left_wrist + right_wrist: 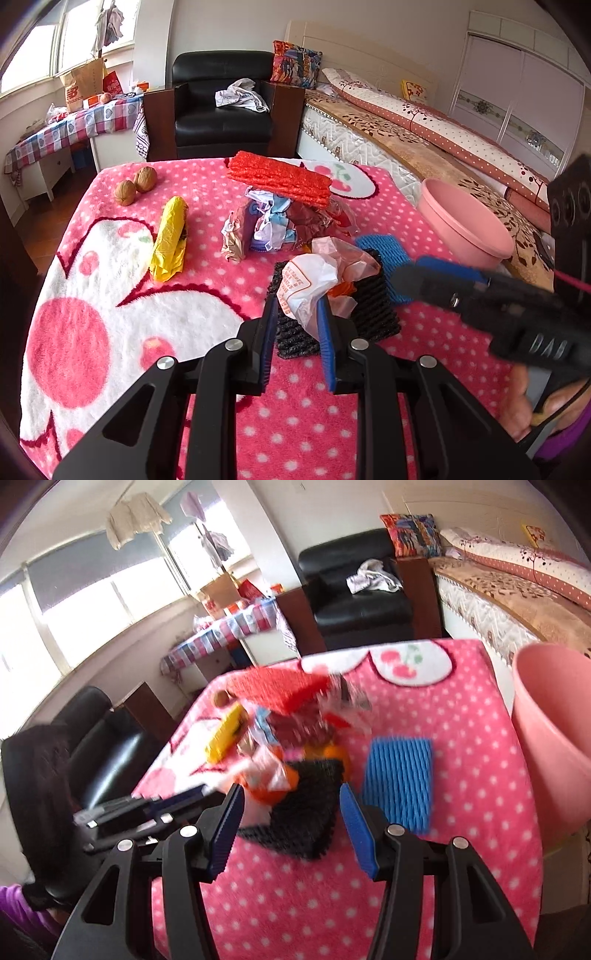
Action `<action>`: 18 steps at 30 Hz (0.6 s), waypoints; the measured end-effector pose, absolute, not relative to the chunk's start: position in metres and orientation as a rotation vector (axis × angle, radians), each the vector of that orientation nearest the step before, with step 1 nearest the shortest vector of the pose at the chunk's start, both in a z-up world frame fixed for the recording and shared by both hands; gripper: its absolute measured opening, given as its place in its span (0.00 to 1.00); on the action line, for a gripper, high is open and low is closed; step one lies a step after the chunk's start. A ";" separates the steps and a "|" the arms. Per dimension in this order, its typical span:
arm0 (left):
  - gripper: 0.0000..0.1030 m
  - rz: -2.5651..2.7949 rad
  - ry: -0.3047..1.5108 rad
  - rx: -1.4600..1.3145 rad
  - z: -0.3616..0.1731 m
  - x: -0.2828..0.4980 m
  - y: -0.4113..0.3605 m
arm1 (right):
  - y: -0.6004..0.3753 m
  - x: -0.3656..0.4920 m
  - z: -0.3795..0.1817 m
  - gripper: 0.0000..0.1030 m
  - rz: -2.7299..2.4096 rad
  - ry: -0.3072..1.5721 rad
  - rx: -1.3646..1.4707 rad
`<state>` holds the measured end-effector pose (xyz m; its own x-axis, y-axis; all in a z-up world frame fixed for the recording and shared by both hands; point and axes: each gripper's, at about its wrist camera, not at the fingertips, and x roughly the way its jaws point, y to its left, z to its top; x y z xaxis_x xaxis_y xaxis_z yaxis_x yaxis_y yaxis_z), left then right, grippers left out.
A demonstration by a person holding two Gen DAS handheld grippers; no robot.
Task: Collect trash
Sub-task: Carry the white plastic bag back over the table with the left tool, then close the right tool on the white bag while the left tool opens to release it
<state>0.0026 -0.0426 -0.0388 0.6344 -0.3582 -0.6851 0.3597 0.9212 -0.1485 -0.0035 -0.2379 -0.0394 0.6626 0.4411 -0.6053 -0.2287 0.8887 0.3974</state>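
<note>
I see my left gripper (295, 314) pinching a crumpled white and pink plastic bag (317, 273); the two blue pads press on its lower part, and the bag stands up between them. Under the bag lies a black foam net (369, 306) on the bench (110, 295), which is covered with a pink dotted blanket. My right gripper (291, 797) is spread wide, with nothing between its pads; it hangs above the near edge of the black foam net. This view is blurred.

Just beside the black net, on the right, lies a blue foam net (399, 779). Behind the bag there is a heap of crumpled wrappers (266, 225), and a red foam net (280, 177) rests on top of it. A yellow bag (170, 240) lies to the left of the heap, and two walnuts (135, 184) lie near the far left corner. A pink bin (465, 225) stands at the right side of the bench, well apart from the held bag.
</note>
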 end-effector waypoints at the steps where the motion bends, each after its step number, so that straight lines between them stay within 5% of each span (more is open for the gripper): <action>1: 0.18 -0.413 0.784 -0.001 -0.039 0.003 -0.042 | -0.237 -0.001 -0.039 0.52 0.386 0.766 0.297; 11: 0.15 -0.444 0.794 0.012 -0.042 -0.002 -0.042 | -0.227 0.024 -0.070 0.52 0.394 0.904 0.355; 13: 0.15 -0.445 0.797 0.009 -0.043 -0.002 -0.040 | -0.227 0.024 -0.073 0.40 0.411 0.909 0.374; 18: 0.15 -0.439 0.804 0.000 -0.044 -0.002 -0.039 | -0.221 0.016 -0.063 0.36 0.418 0.859 0.328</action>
<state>-0.0016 -0.0393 -0.0437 0.6089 -0.3803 -0.6962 0.3799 0.9102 -0.1649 0.0163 -0.2214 -0.0626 0.5813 0.4797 -0.6573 -0.2211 0.8705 0.4398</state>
